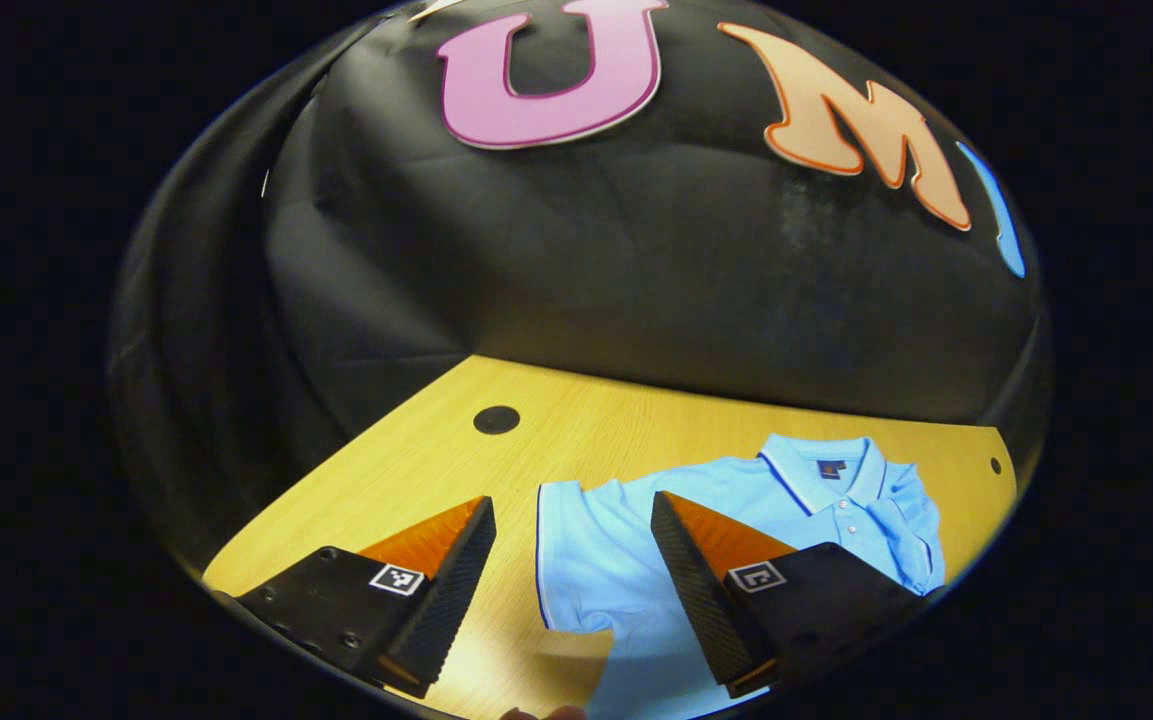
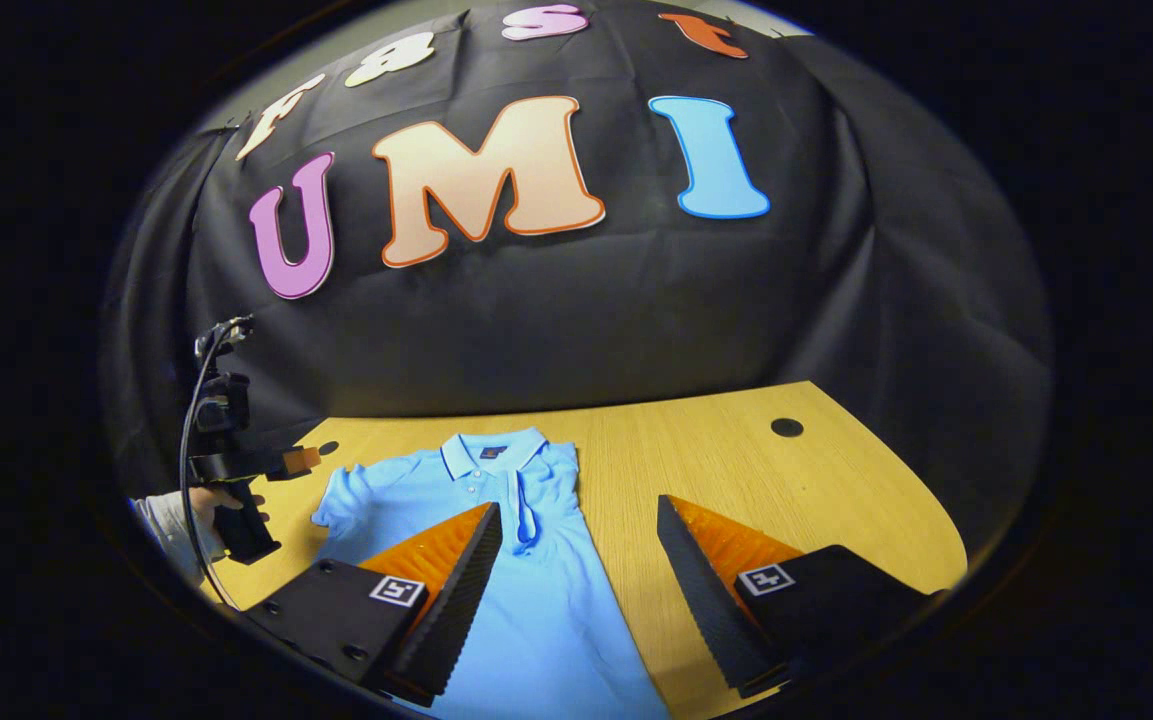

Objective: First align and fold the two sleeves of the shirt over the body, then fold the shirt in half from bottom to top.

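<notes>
A light blue polo shirt [image 1: 616, 560] lies flat on the wooden table [image 1: 576, 420], collar [image 1: 826, 465] toward the back wall. One short sleeve [image 1: 566, 530] is spread out to the side. My left gripper [image 1: 571, 508] hovers open above that sleeve and holds nothing. In the right gripper view the shirt [image 2: 546, 610] runs down the middle, and its other sleeve [image 2: 533, 500] lies folded over the body. My right gripper [image 2: 578, 508] stands open above the shirt's edge and bare table, holding nothing. The left gripper [image 2: 296, 462], held by a hand [image 2: 201, 500], is at the far left beside the spread sleeve [image 2: 346, 500].
The table [image 2: 736, 470] has a dark round hole near its back edge on each side [image 1: 496, 419] [image 2: 787, 427]. Black cloth walls stand close behind and beside the table. Bare wood lies beside the shirt [image 2: 786, 500].
</notes>
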### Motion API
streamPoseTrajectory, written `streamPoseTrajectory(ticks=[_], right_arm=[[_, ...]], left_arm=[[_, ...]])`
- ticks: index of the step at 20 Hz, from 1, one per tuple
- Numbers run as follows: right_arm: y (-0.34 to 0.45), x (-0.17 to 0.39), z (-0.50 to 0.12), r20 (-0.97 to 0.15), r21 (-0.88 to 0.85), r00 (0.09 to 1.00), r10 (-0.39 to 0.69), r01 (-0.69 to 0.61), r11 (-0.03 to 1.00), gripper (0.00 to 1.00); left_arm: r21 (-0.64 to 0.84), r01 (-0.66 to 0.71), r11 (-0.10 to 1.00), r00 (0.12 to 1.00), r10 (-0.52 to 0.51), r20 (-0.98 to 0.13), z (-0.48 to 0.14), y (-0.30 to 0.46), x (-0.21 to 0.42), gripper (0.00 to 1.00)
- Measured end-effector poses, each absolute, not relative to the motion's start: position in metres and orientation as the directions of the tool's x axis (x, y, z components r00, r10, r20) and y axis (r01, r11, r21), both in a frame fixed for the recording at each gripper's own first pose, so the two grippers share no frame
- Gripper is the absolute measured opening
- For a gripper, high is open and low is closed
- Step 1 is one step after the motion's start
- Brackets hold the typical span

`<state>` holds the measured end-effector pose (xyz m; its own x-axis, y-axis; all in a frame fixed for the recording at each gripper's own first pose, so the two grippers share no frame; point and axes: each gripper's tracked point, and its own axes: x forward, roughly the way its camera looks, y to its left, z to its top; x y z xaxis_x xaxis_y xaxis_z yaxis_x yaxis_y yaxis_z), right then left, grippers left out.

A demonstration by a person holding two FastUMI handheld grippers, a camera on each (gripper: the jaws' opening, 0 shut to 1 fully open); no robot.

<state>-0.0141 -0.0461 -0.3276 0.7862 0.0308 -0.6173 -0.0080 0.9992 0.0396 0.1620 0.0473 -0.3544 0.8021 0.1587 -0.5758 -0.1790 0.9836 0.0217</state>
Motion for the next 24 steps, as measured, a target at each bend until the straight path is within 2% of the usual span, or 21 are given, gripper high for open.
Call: streamPoseTrajectory(ticks=[8, 13, 15, 17, 18, 19, 20, 21, 23, 24], right_arm=[[-0.047, -0.035, -0.332, -0.656, -0.001, 0.754, -0.005, 0.006, 1.0, 0.98], [-0.05, -0.037, -0.329, -0.658, -0.004, 0.753, -0.018, 0.02, 1.0, 0.98], [-0.051, -0.036, -0.33, -0.665, -0.001, 0.747, -0.017, 0.022, 1.0, 0.98], [-0.05, -0.036, -0.331, -0.665, -0.001, 0.746, -0.018, 0.023, 1.0, 0.94], [-0.052, -0.035, -0.331, -0.665, 0.0, 0.747, -0.017, 0.023, 1.0, 0.98], [-0.052, -0.035, -0.33, -0.664, 0.0, 0.748, -0.016, 0.021, 1.0, 0.94], [-0.054, -0.035, -0.328, -0.664, -0.001, 0.748, -0.015, 0.019, 1.0, 0.98], [-0.057, -0.036, -0.328, -0.662, -0.004, 0.749, -0.015, 0.017, 1.0, 0.98], [-0.065, -0.034, -0.324, -0.657, -0.014, 0.754, -0.024, 0.02, 1.0, 0.98], [-0.069, -0.033, -0.321, -0.653, -0.017, 0.756, -0.028, 0.023, 1.0, 0.94]], left_arm=[[0.035, -0.15, 0.988, 0.691, 0.13, -0.711, -0.432, 0.048, 0.17, 0.95], [-0.003, -0.125, 0.992, 0.702, 0.086, -0.706, -0.436, 0.037, 0.177, 0.96], [-0.017, -0.109, 0.994, 0.704, 0.066, -0.707, -0.438, 0.033, 0.179, 0.77], [-0.037, -0.099, 0.994, 0.706, 0.044, -0.707, -0.438, 0.025, 0.18, 0.47], [-0.049, -0.094, 0.994, 0.708, 0.032, -0.706, -0.438, 0.02, 0.182, 0.29], [-0.039, -0.103, 0.994, 0.709, 0.046, -0.704, -0.44, 0.02, 0.185, 0.19], [-0.029, -0.11, 0.993, 0.708, 0.058, -0.704, -0.44, 0.02, 0.185, 0.04], [-0.02, -0.122, 0.992, 0.707, 0.072, -0.703, -0.435, 0.019, 0.183, 0.03], [-0.048, -0.104, 0.993, 0.701, 0.04, -0.712, -0.431, 0.0, 0.179, 0.0], [-0.067, -0.098, 0.993, 0.705, 0.022, -0.709, -0.427, -0.009, 0.18, 0.0]])
